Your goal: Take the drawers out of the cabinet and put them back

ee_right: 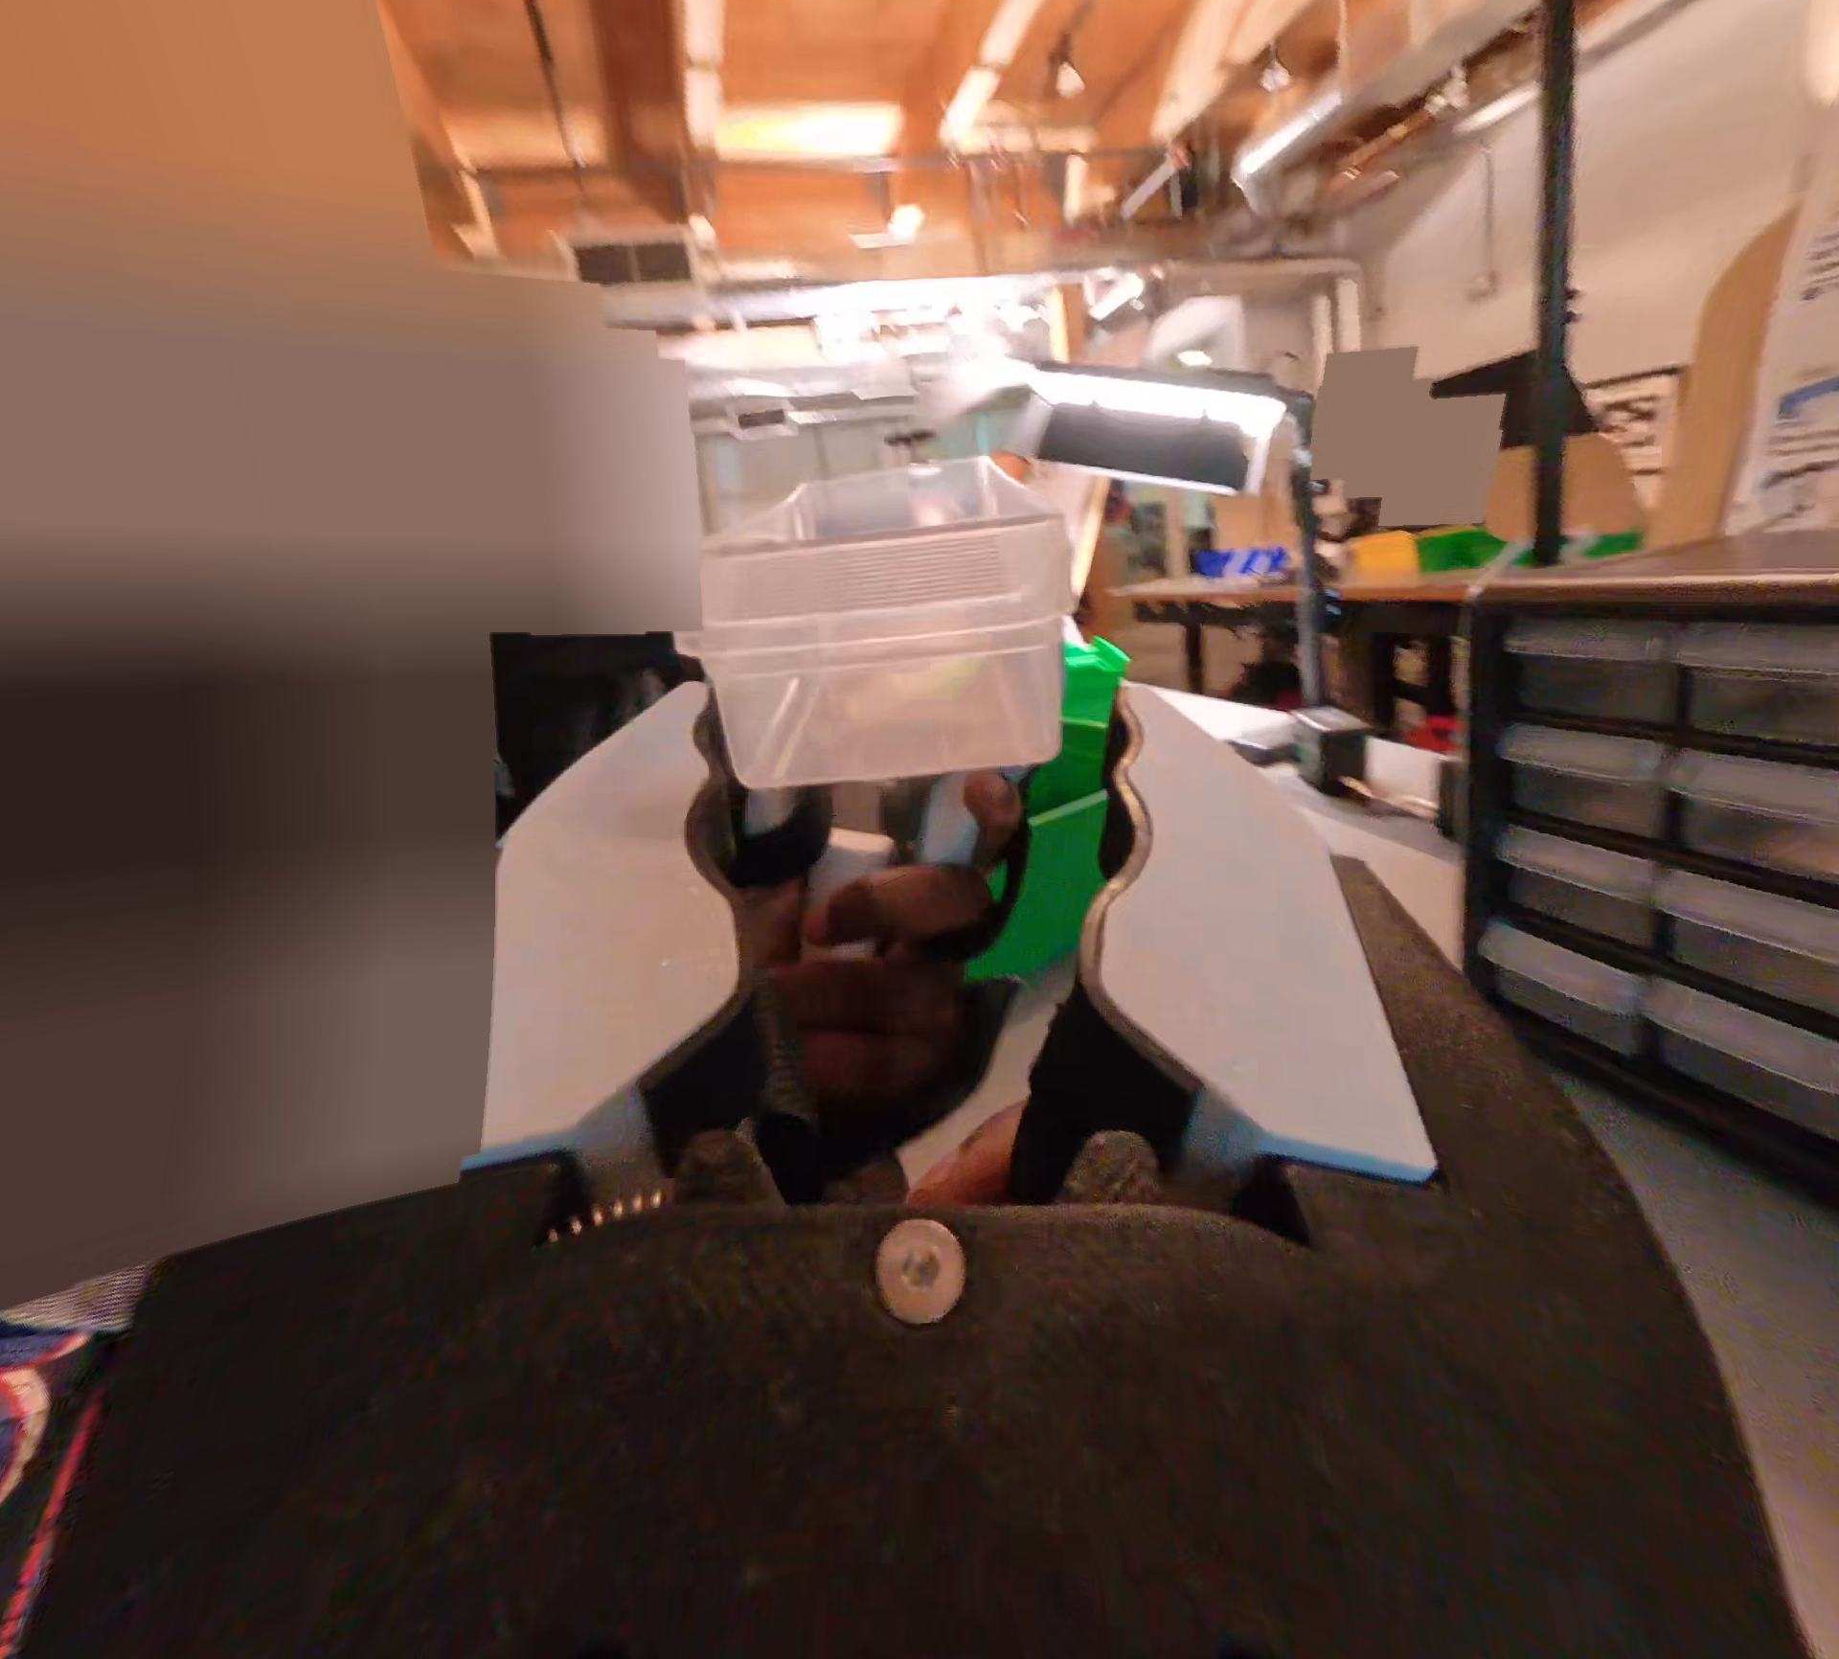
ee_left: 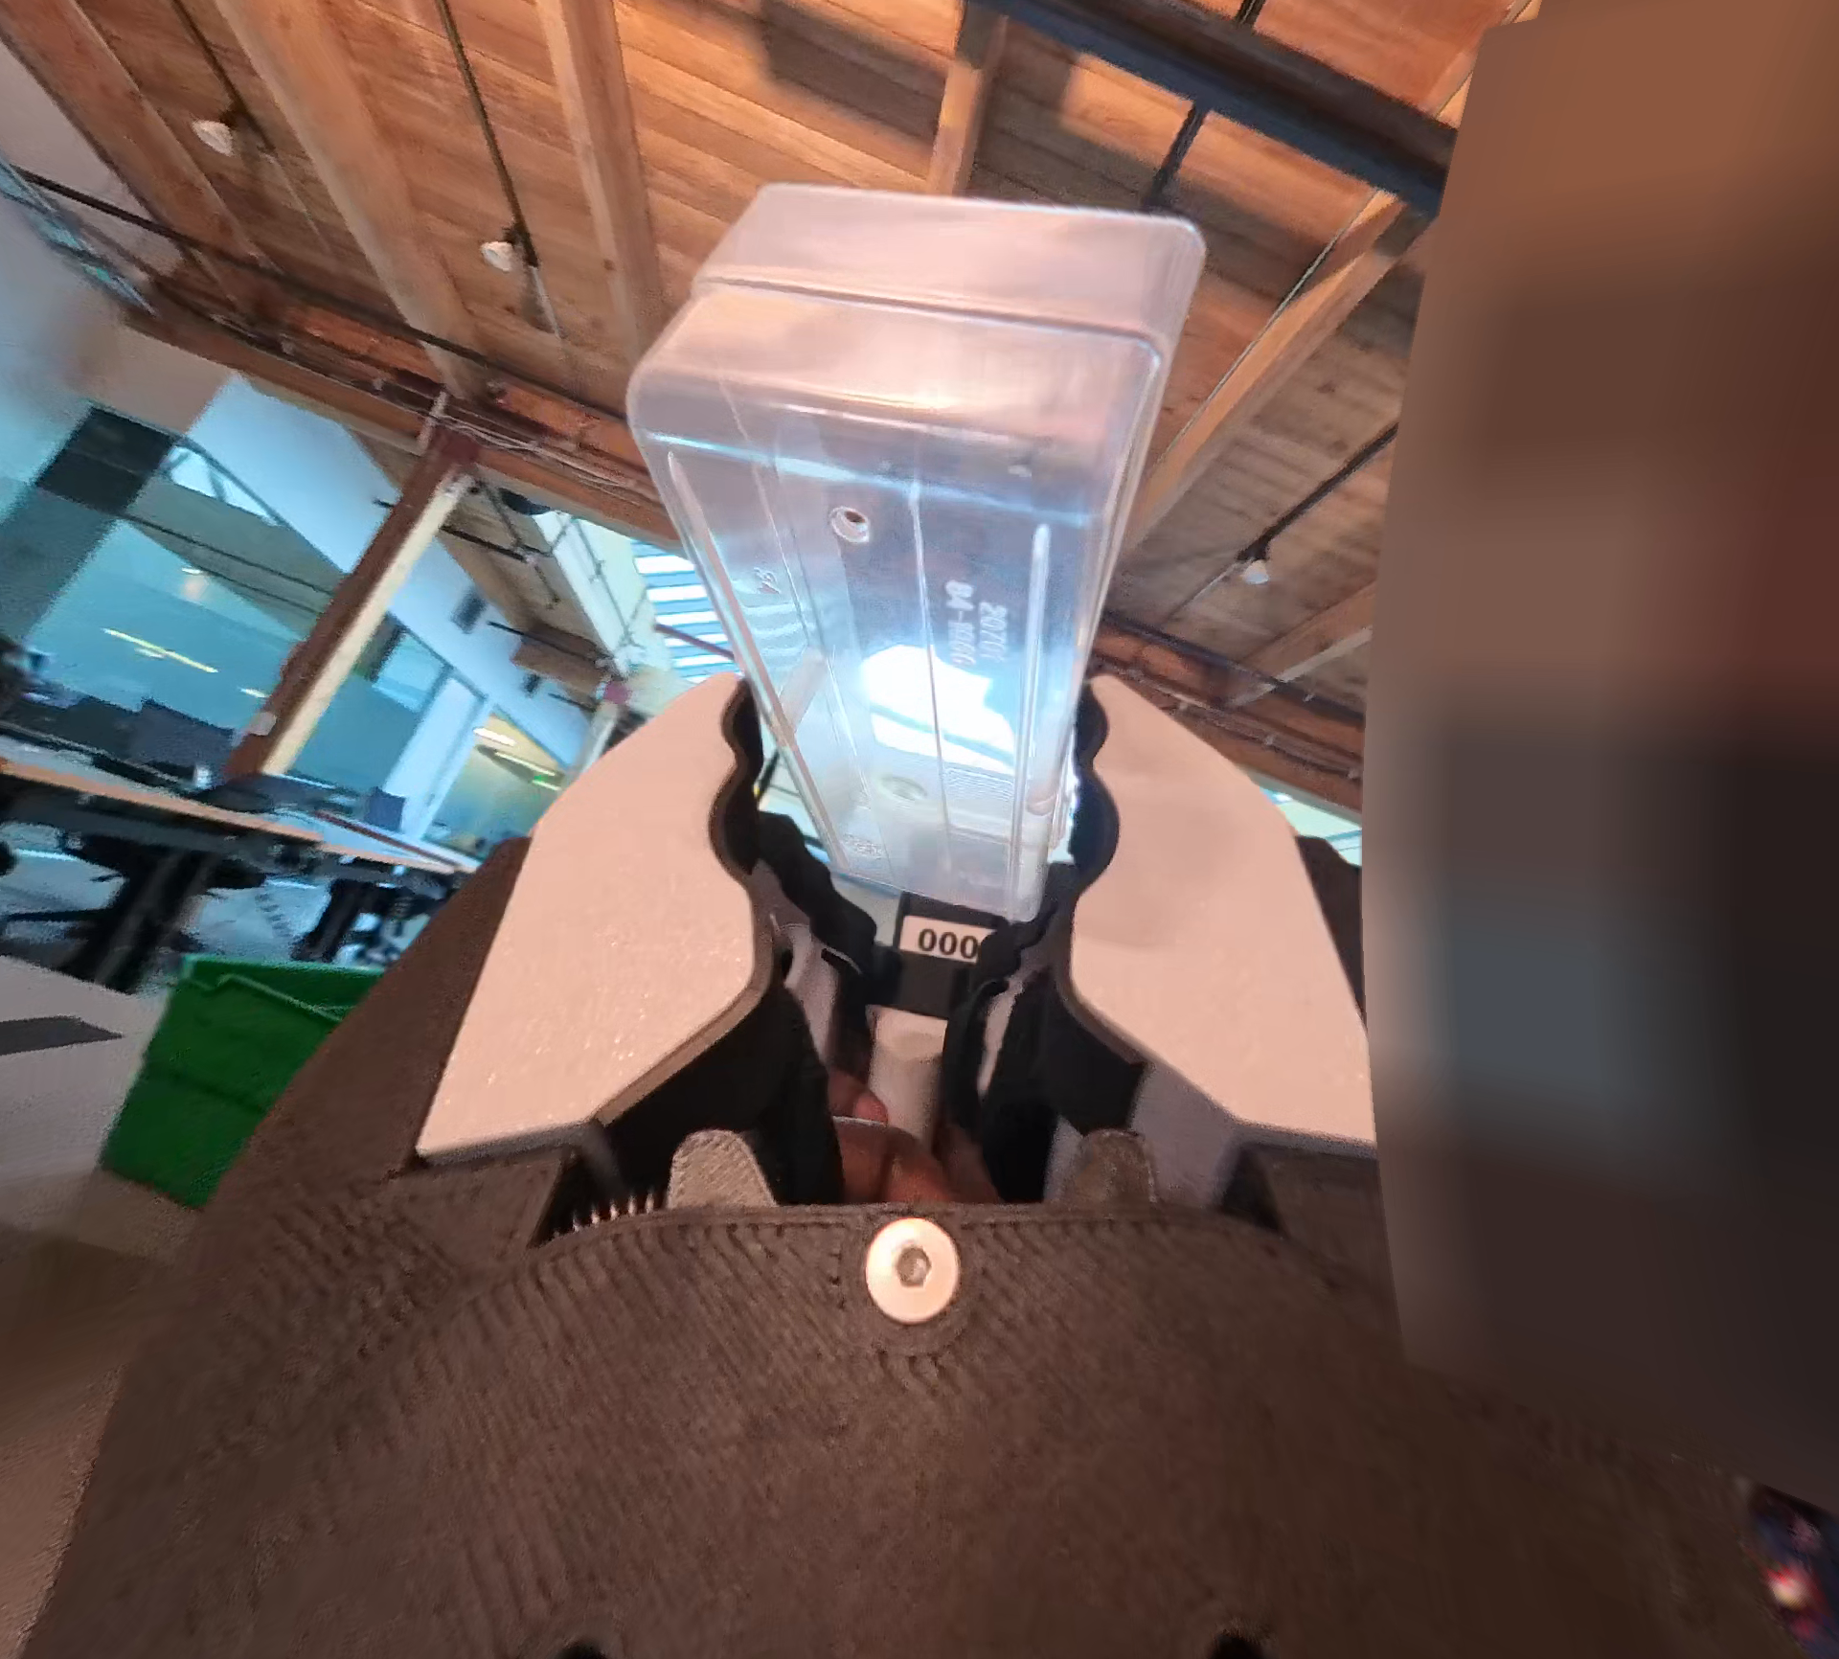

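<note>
Workshop/lab: exposed wood-joist ceiling (ee_left: 418, 49), metal duct (ee_right: 1294, 148), workbenches (ee_right: 1294, 591), parts cabinet (ee_right: 1652, 825), green bins (ee_left: 229, 1074), lamp (ee_right: 1154, 417).

Drawer (ee_left: 901, 536): clear plastic, see-thru, w/ ribbed band on one face.
Left gripper (ee_left: 916, 775): pale grey fingers (ee_left: 637, 905), black edging, black textured body, silver screw.
Right gripper (ee_right: 916, 745): same grey/black.
Cabinet (ee_right: 1652, 825): black frame, clear-grey drawer fronts.
Bin (ee_left: 229, 1074): bright green.
Ceiling (ee_left: 697, 19): warm orange-brown wood planks, black rails.
Tabletop (ee_right: 1393, 775): light grey.
</note>
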